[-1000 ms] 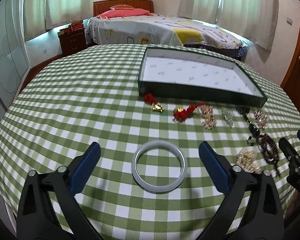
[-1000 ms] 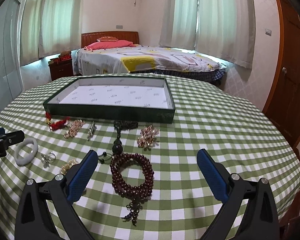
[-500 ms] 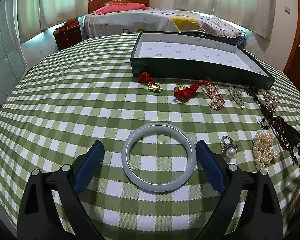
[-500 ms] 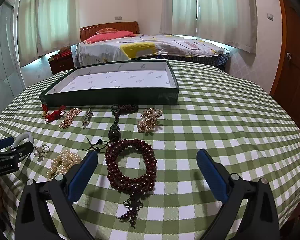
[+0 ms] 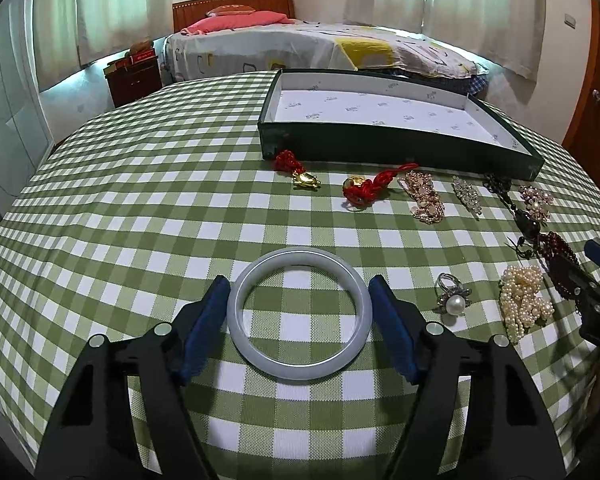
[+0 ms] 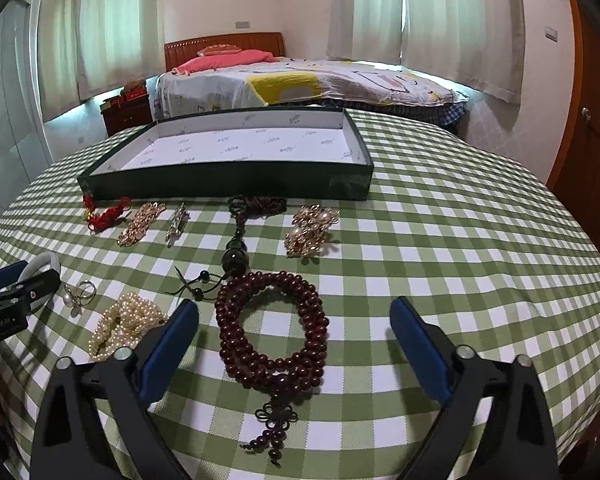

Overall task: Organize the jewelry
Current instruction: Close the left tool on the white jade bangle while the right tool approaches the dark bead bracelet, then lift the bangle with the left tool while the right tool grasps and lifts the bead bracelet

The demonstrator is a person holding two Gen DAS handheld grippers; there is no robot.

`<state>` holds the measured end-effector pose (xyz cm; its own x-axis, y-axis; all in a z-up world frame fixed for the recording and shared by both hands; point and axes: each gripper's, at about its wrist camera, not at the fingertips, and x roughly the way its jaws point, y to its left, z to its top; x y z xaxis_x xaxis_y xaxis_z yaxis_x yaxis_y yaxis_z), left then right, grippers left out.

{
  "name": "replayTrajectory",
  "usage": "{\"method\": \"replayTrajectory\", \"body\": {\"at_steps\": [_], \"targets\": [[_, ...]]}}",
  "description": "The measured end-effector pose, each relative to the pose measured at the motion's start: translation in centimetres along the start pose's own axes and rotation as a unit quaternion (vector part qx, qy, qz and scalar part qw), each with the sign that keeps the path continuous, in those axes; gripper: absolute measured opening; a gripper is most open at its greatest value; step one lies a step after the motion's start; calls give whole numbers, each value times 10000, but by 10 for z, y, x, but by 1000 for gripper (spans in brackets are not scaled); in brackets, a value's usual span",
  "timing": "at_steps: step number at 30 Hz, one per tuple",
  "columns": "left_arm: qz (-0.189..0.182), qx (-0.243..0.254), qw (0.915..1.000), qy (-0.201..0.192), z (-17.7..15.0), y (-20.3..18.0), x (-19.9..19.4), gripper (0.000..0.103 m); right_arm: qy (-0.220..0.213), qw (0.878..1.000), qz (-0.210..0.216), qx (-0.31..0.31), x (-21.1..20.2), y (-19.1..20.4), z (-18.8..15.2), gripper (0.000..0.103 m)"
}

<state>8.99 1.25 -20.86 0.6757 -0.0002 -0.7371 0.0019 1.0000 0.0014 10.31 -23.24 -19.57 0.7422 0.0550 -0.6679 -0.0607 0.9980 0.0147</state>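
Observation:
A pale jade bangle (image 5: 299, 314) lies on the green checked tablecloth between the blue pads of my left gripper (image 5: 299, 292), which has closed in on its sides; it also shows in the right wrist view (image 6: 43, 262). My right gripper (image 6: 294, 316) is open, straddling a dark red bead bracelet (image 6: 272, 328) without touching it. A dark green tray (image 5: 400, 148) with a white lining stands empty behind; it also shows in the right wrist view (image 6: 228, 184).
Loose jewelry lies in front of the tray: red-cord charms (image 5: 300, 172), a rose-gold chain (image 5: 424, 196), a pearl ring (image 5: 452, 300), a pearl strand (image 5: 524, 300), a brooch (image 6: 310, 230) and a dark tasselled necklace (image 6: 240, 232). A bed stands beyond the table.
My left gripper has moved forward around the bangle and its jaws have closed from wide open onto the bangle's sides. My right gripper has dropped a little toward the bead bracelet.

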Motion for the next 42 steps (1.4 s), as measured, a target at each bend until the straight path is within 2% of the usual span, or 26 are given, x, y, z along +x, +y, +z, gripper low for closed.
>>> {"method": "replayTrajectory", "body": {"at_steps": [1, 2, 6, 9, 11, 15, 25, 42], "targets": [[0, 3, 10000, 3, 0, 0, 0, 69, 48, 10000, 48, 4, 2, 0, 0, 67], [0, 1, 10000, 1, 0, 0, 0, 69, 100, 9999, 80, 23, 3, 0, 0, 59], [2, -2, 10000, -1, 0, 0, 0, 69, 88, 9999, 72, 33, 2, -1, -3, 54], [9, -14, 10000, -1, 0, 0, 0, 69, 76, 9998, 162, 17, -1, -2, -5, 39], [14, -34, 10000, -1, 0, 1, -1, 69, 72, 9997, 222, 38, -2, -2, -6, 26], [19, -106, 9999, -42, -2, 2, -5, 69, 73, 9995, 295, 119, -5, -5, -8, 18], [25, -88, 9996, -252, -1, 1, -19, 69, -108, 9995, 232, 166, -20, -11, -6, 12], [72, -54, 9988, -475, 8, 1, -28, 69, -392, 9988, 243, 161, -34, -8, 2, 12]]}}
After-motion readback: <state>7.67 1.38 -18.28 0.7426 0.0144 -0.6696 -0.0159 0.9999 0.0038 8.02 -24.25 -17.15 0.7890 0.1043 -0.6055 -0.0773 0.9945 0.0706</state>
